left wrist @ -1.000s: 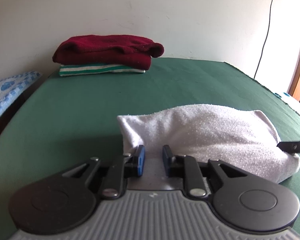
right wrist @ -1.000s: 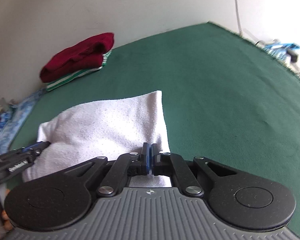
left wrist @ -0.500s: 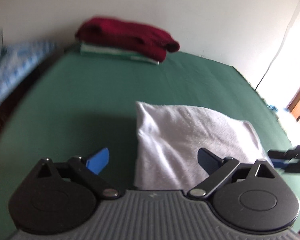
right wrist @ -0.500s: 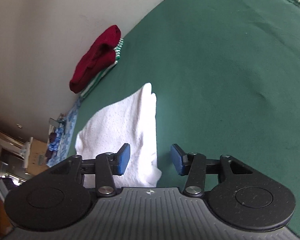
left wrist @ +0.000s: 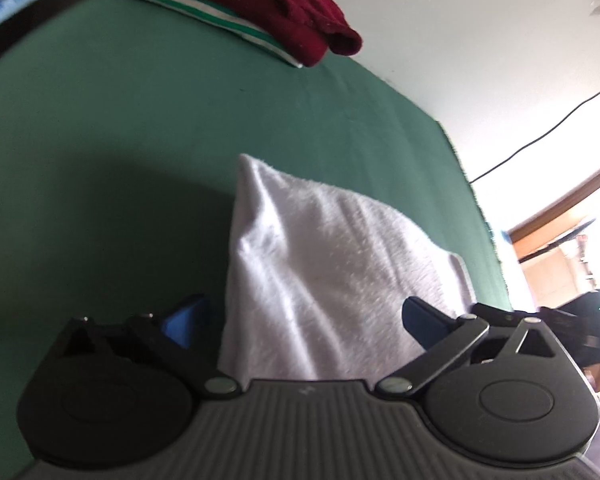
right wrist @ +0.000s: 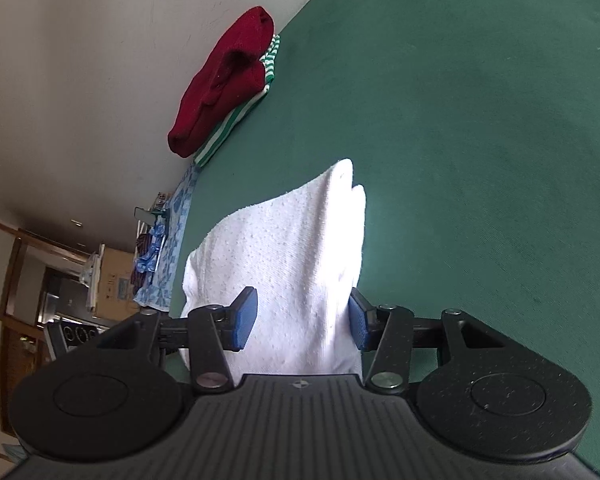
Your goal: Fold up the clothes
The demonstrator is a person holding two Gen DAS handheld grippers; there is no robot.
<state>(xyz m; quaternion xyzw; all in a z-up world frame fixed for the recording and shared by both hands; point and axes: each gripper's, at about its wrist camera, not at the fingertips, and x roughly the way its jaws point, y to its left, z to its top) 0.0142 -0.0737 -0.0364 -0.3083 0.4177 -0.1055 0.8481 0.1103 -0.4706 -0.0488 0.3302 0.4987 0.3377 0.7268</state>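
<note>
A folded white towel (left wrist: 332, 280) lies on the green table cover (left wrist: 140, 120). My left gripper (left wrist: 304, 320) hangs over its near end; the jaws are opening wide, the towel lies between them and neither blue pad touches it. In the right wrist view the same towel (right wrist: 292, 260) runs away from my right gripper (right wrist: 300, 318). That gripper stands partly open, one pad on each side of the towel's near end, without squeezing the cloth. A dark red garment (left wrist: 268, 4) tops a green-and-white striped one (left wrist: 220, 16) at the far edge by the wall.
The pile of folded clothes (right wrist: 224, 80) sits against the white wall. A blue patterned cloth (right wrist: 176, 232) hangs past the table's side. A black cable (left wrist: 540, 136) runs down the wall. A cardboard box (right wrist: 112, 280) and wooden furniture stand beyond the table.
Both grippers were shut on the towel's near edge and have let go and opened. Both have rolled and shifted sideways, so the table now looks tilted. The towel has settled on the cover.
</note>
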